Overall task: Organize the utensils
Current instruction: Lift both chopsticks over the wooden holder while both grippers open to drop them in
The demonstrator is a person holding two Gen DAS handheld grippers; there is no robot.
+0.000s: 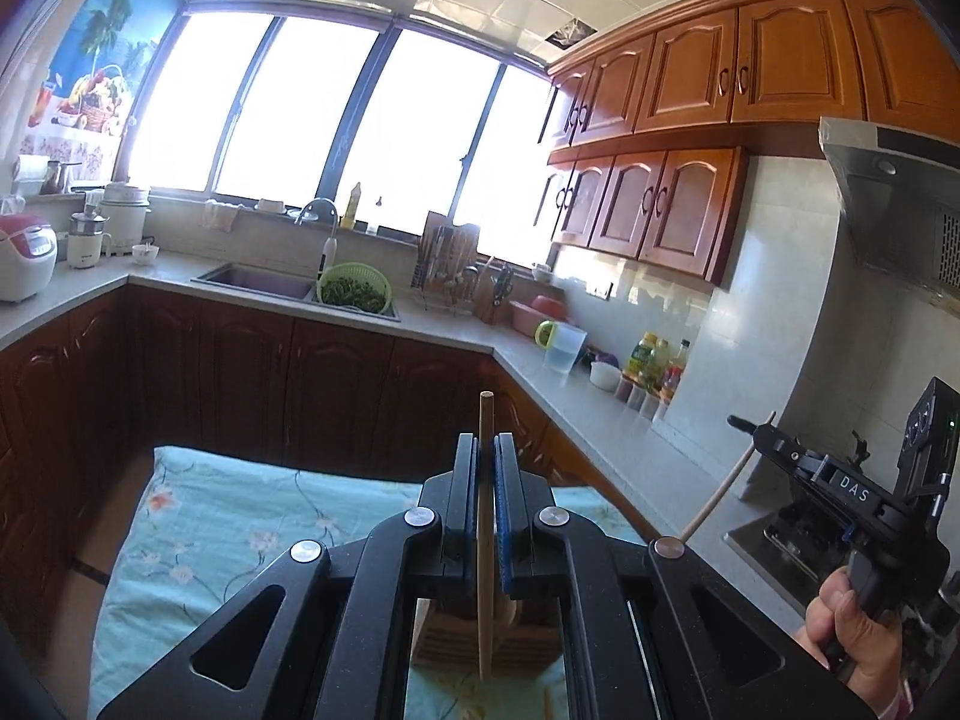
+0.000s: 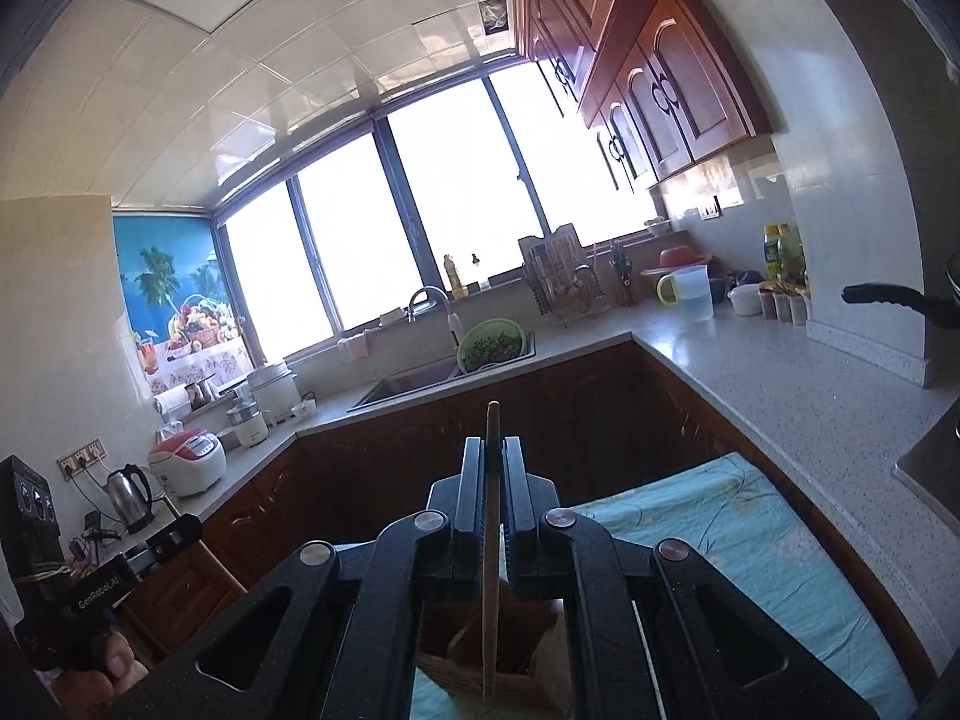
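You have a chopstick pinched in each claw, left claw (image 1: 486, 450) and right claw (image 2: 493, 456), above the wooden holder (image 1: 456, 636), neither yet dropped in.

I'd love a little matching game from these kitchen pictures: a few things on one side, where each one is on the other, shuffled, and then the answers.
Things:
1. wooden stick
2. green colander
3. clear jug
4. wooden holder

Places:
A. on the floral cloth, below the grippers
B. at the sink
C. clamped in the left hand-held gripper
D. on the counter beside the bottles

Pairs: 1-C, 2-B, 3-D, 4-A
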